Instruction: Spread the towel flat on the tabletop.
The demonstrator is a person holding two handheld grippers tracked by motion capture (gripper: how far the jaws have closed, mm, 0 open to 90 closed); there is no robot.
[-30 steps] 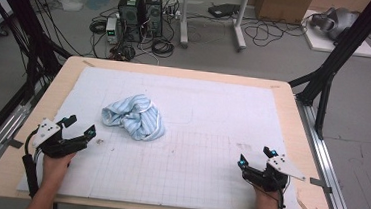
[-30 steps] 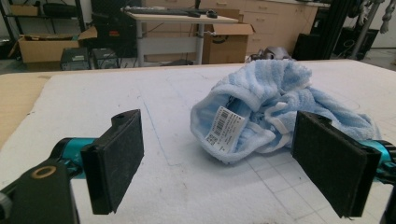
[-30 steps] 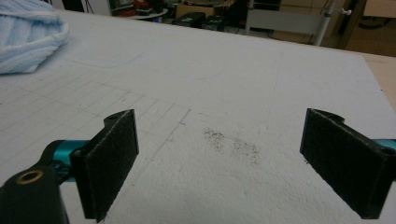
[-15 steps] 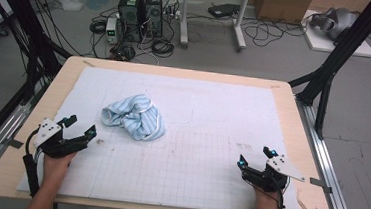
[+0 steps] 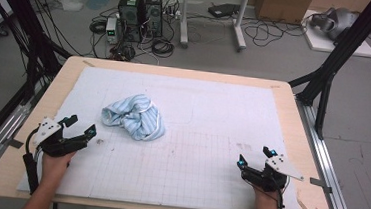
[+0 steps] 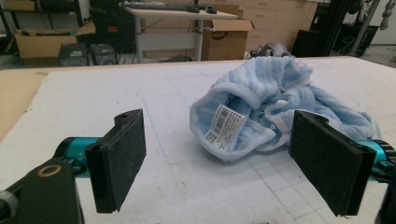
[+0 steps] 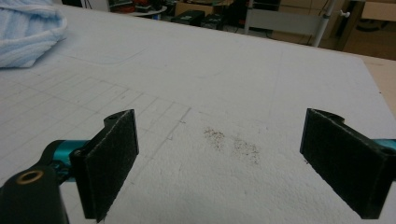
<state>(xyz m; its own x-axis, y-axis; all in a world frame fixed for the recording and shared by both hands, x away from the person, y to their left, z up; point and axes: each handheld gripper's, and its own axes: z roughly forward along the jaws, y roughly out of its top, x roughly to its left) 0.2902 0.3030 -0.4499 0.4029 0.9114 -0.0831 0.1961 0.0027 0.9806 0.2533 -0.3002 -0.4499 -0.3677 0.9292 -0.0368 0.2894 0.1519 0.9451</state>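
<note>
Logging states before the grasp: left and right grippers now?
Left gripper: open, empty, facing the blue towel.
Right gripper: open, empty, over the mat.

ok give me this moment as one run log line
left gripper: open, near towel, apart | right gripper: open, over bare mat | towel: crumpled light blue heap on white mat, label showing, untouched

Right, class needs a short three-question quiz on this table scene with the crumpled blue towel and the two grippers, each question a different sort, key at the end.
1. True or false: the left gripper is shut on the blue towel.
2. Which gripper is nearer the towel: A left, B right?
3. Fill in: a white ____ with a barcode shows on the towel.

Key: 1 false, both grippers stand open and clear of it; 2 A; 3 label.
</note>
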